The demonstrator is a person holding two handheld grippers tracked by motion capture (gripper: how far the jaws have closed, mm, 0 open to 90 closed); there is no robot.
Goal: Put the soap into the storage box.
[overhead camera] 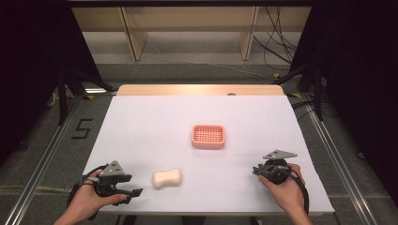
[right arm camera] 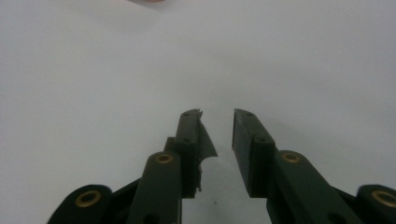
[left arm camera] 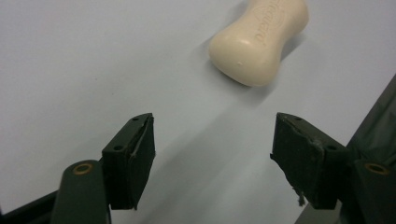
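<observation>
A smooth, cream bar of soap (overhead camera: 167, 178), waisted like a bone and stamped with lettering, lay on the matte white surface (overhead camera: 141, 126) just ahead of the left gripper (overhead camera: 133, 192), whose flat black fingers (left arm camera: 130, 158) stood wide apart. A coral plastic soap dish (overhead camera: 208, 136) with a slotted grid sat mid-surface. The right gripper (right arm camera: 218, 116) held its fingers slightly parted, empty.

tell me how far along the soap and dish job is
Nothing looks done yet: the soap lies on the table, apart from the empty dish. In hand: the left gripper is open, pointing at the soap, not touching. The right gripper holds nothing. Likely left: grasping the soap and putting it in the dish.
</observation>
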